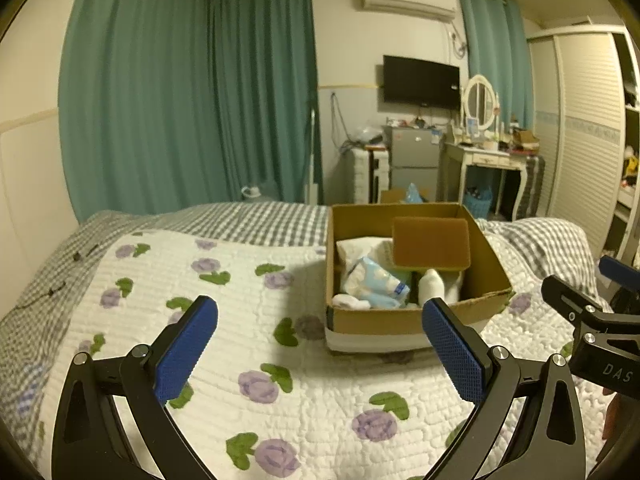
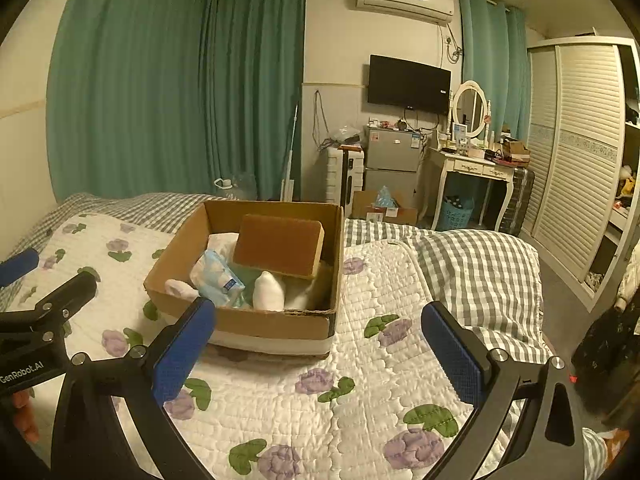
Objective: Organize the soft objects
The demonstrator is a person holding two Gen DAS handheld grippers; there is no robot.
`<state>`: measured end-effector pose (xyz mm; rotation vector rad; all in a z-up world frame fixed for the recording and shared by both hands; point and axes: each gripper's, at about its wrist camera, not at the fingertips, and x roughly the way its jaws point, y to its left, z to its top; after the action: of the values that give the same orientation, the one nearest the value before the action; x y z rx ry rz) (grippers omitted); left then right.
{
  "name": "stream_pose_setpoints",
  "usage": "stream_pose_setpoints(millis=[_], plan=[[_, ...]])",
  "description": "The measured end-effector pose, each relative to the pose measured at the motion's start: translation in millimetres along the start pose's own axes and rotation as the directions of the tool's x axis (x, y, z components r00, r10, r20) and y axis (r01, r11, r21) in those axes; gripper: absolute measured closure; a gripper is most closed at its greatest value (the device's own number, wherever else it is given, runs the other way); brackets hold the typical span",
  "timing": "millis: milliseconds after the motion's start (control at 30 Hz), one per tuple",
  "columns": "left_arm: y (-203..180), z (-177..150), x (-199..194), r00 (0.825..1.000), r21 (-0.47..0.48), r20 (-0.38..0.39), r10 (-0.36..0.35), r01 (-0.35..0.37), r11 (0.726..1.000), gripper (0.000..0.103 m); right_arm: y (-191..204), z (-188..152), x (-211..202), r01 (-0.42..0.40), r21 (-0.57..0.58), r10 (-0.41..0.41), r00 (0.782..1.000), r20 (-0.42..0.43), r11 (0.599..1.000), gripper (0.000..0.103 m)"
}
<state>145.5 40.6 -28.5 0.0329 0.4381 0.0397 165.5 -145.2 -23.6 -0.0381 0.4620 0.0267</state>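
both of my claws hang over the white quilted bedspread with purple flowers and green leaves (image 1: 280,360), and neither has hold of anything. my left gripper (image 1: 320,354) has its blue textured pads spread wide apart, with only quilt between them. just ahead and to the right of it sits the open brown cardboard box (image 1: 492,264), resting on the bedspread. going left to right inside the box: a small white rolled sock (image 1: 350,301) in the near left corner, a crinkly white and light blue plastic packet (image 1: 376,280) beside it, an upright white sock-like roll (image 1: 432,286) near the front wall, and a brown rectangular sponge pad (image 1: 431,245) tilted on top toward the back right. something white lies under the pad, but i cannot tell what it is. my right gripper (image 2: 318,354) is also wide open, pads well apart, over the bedspread to the right of the box. beyond it lies a grey and white checked blanket (image 2: 480,264), bunched at the right edge of the bed.
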Motion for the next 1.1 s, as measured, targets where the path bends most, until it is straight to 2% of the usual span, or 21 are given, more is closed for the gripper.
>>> stream_pose_setpoints(millis=[1100], plan=[[5.6,-7.0,2.5,1.000,-0.027,-0.012,0.002,-0.002,1.000,0.000,5.3,-3.3,3.2,0.003,0.007,-0.003,1.000,-0.016,1.000,0.000]])
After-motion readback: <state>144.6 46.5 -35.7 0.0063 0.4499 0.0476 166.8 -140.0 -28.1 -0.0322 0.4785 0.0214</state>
